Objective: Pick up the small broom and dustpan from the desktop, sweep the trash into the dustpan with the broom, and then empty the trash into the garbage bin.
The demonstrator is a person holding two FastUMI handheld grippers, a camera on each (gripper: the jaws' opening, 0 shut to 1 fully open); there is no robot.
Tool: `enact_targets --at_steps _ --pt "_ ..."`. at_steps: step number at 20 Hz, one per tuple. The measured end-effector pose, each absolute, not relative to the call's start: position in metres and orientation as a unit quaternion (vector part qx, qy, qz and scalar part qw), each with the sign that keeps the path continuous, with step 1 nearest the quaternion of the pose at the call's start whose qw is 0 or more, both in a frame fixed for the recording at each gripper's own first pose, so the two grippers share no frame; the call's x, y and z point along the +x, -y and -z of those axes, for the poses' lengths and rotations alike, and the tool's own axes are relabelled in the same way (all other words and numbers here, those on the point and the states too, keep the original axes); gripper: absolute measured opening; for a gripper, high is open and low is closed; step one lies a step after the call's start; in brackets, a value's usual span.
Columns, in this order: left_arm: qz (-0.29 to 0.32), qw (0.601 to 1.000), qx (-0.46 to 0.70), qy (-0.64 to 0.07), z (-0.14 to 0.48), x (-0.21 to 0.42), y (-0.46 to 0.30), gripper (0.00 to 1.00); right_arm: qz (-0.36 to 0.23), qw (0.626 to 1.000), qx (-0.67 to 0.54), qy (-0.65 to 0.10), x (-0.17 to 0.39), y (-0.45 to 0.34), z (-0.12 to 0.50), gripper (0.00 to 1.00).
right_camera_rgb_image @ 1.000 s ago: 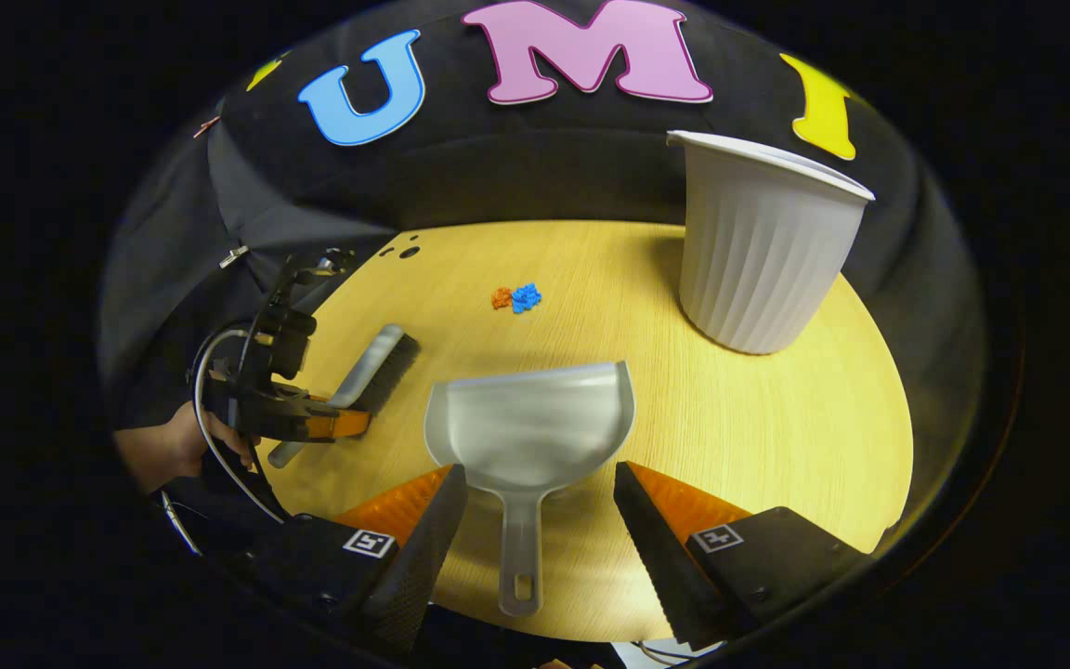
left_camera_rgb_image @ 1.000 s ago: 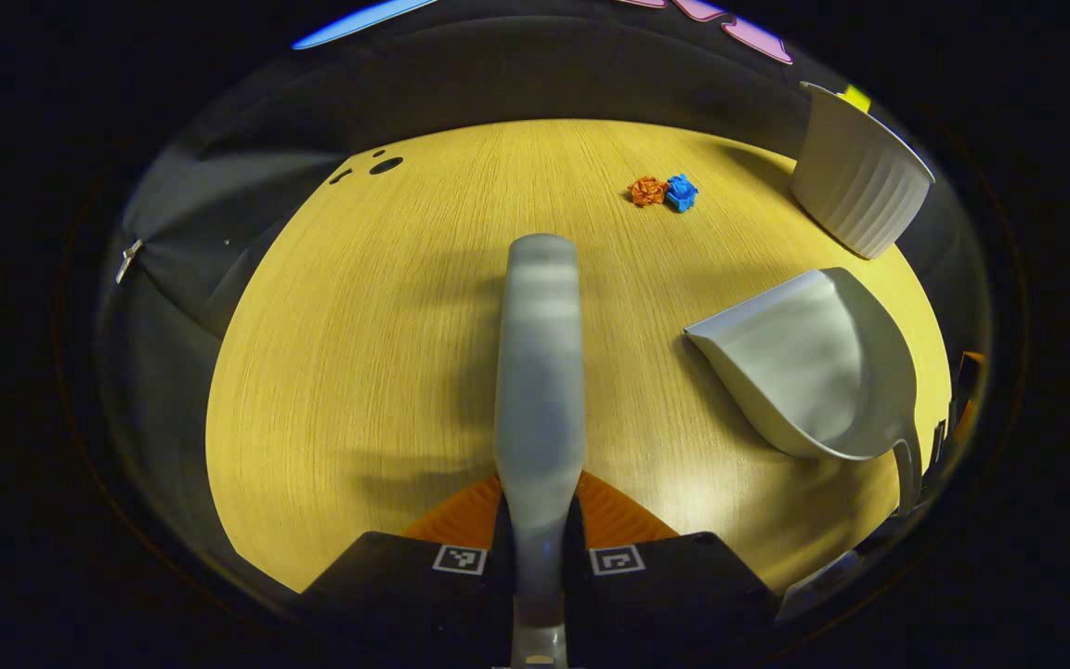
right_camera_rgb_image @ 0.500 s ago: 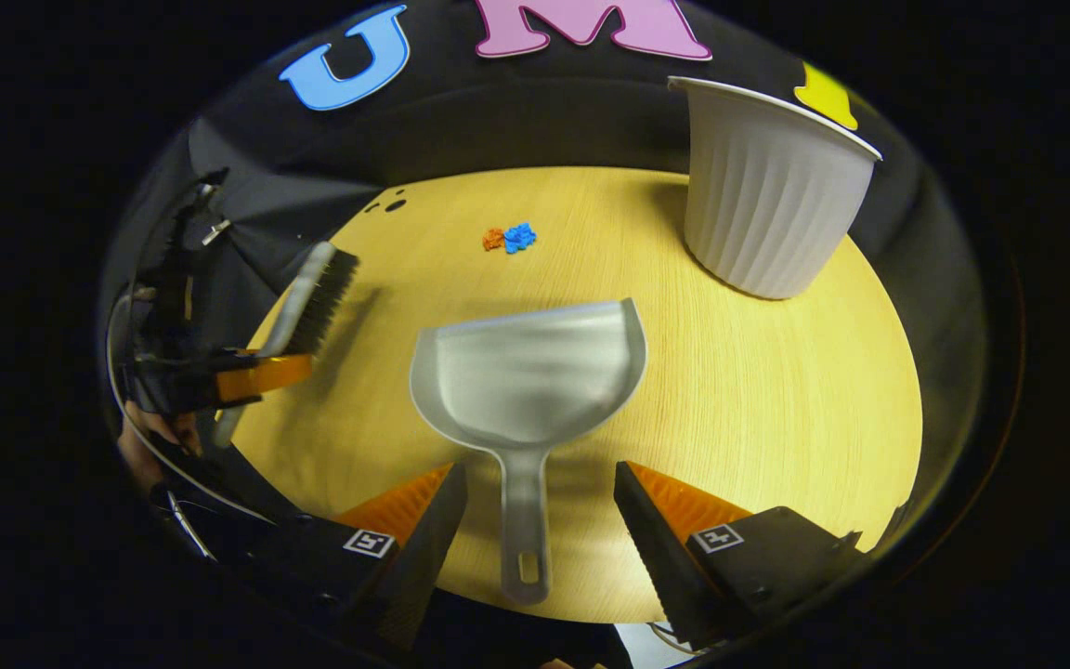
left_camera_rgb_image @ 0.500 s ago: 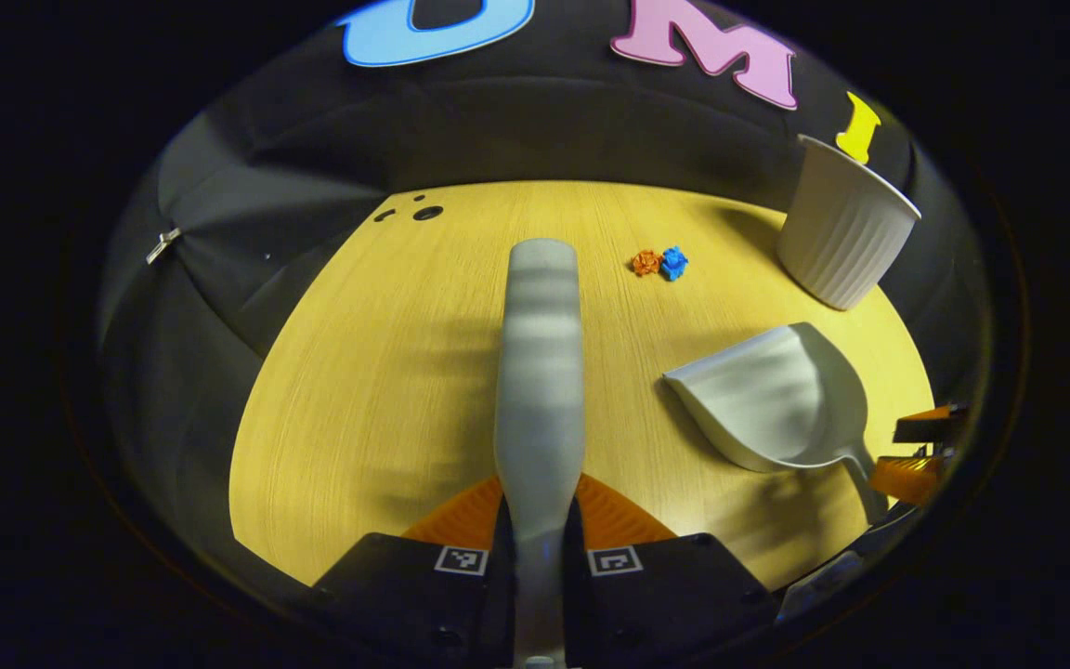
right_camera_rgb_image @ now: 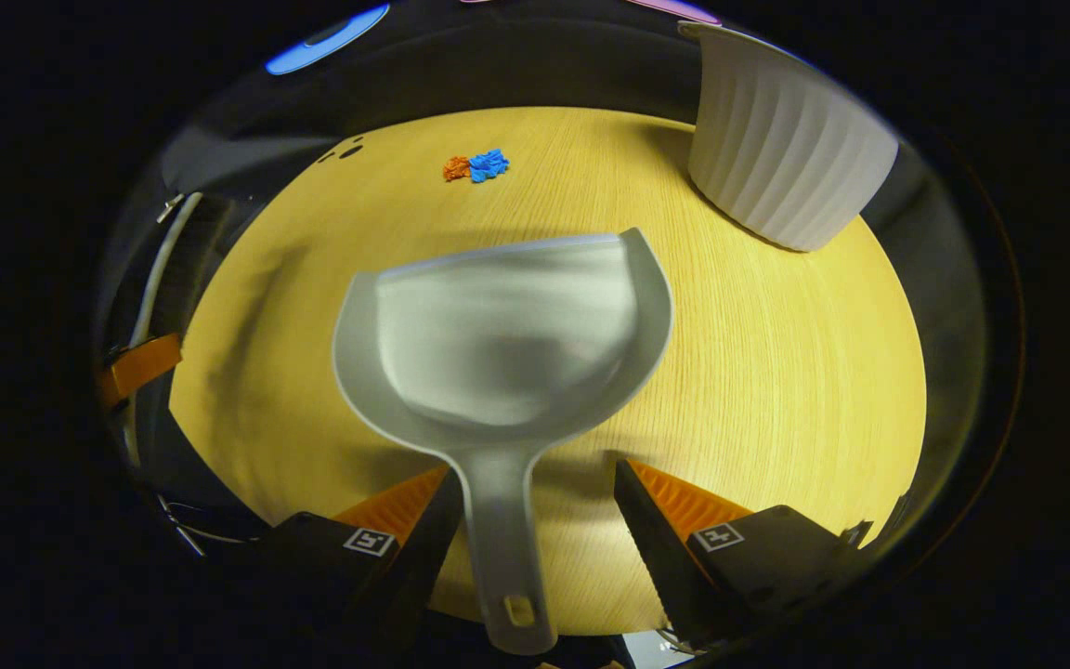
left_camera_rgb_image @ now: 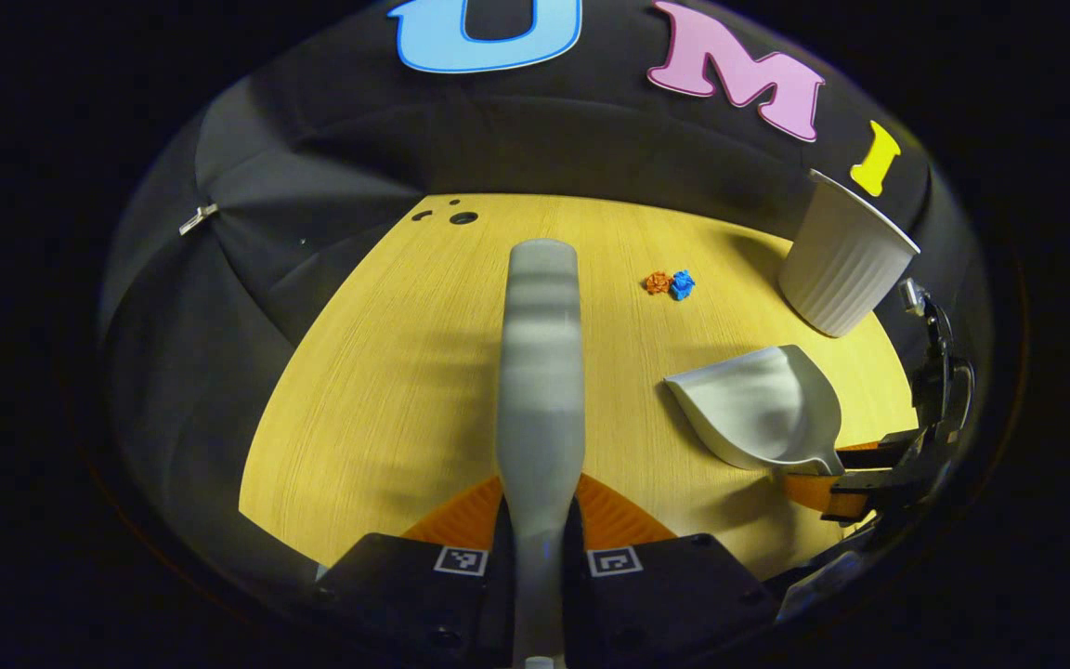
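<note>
Broom [left_camera_rgb_image: 541, 372] handle sits clamped between the left gripper [left_camera_rgb_image: 540, 548] fingers, running straight ahead above the desk [left_camera_rgb_image: 386, 372]; the dustpan [right_camera_rgb_image: 507, 334] handle passes between the spread fingers of the right gripper [right_camera_rgb_image: 535, 520], close by one finger, the other apart, pan ahead; beyond, orange and blue trash [right_camera_rgb_image: 476, 166] lie together mid-desk; the white garbage bin [right_camera_rgb_image: 786, 158] stands far right.

No readable text (only coded markers)
</note>
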State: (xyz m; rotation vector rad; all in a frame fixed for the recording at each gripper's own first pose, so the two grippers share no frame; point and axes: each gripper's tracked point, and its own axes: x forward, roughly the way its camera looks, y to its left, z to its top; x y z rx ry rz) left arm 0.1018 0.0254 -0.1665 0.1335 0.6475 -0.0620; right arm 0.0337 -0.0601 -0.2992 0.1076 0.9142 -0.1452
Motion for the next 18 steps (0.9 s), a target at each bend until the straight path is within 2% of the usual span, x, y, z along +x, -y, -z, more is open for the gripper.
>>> enact_targets --at_steps 6,8,9,10,11,15,18 --pt "0.007 0.944 0.034 -0.329 0.171 0.107 -0.029 0.25 0.064 0.890 0.035 -0.449 0.046 0.056 0.300 0.92" --pt "0.006 0.943 0.030 -0.332 0.172 0.110 -0.027 0.24 0.062 0.891 0.034 -0.449 0.047 0.055 0.297 0.82" --pt "0.006 0.942 0.027 -0.334 0.174 0.114 -0.024 0.24 0.063 0.890 0.035 -0.451 0.048 0.055 0.298 0.64" --pt "0.008 0.941 0.025 -0.337 0.175 0.117 -0.021 0.25 0.061 0.890 0.038 -0.450 0.048 0.056 0.298 0.57" --pt "0.011 0.940 0.027 -0.340 0.177 0.120 -0.018 0.25 0.056 0.889 0.041 -0.453 0.048 0.056 0.297 0.42" --pt "0.031 0.935 0.059 -0.348 0.181 0.143 -0.007 0.25 0.018 0.895 0.044 -0.444 0.053 0.055 0.298 0.37" --pt "0.057 0.928 0.090 -0.357 0.184 0.169 0.006 0.25 -0.002 0.897 0.026 -0.442 0.051 0.060 0.295 0.39"
